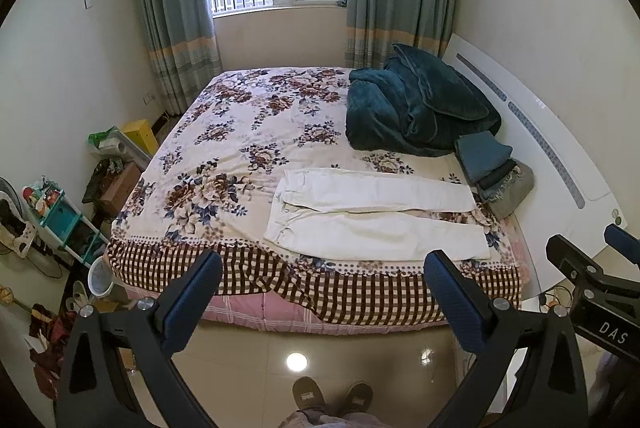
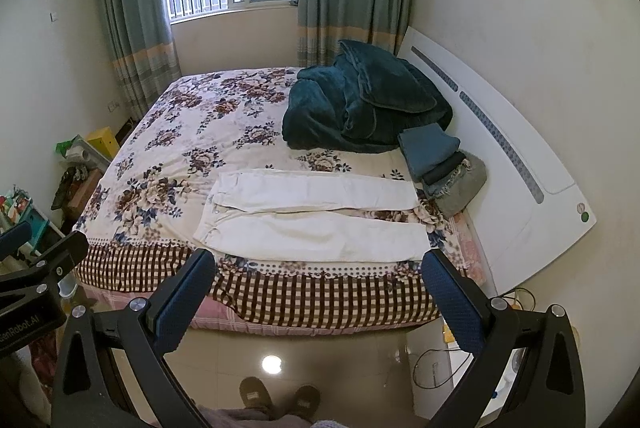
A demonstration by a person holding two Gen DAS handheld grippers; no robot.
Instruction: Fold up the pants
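White pants lie flat on the floral bedspread near the bed's front edge, waist to the left, both legs stretched to the right and slightly apart. They also show in the right wrist view. My left gripper is open and empty, held above the floor in front of the bed, short of the pants. My right gripper is open and empty at about the same distance. The right gripper also shows at the right edge of the left wrist view.
A rumpled teal blanket lies at the back right of the bed. A stack of folded clothes sits by the white headboard. Shelves and clutter stand on the left floor. The person's slippers are below.
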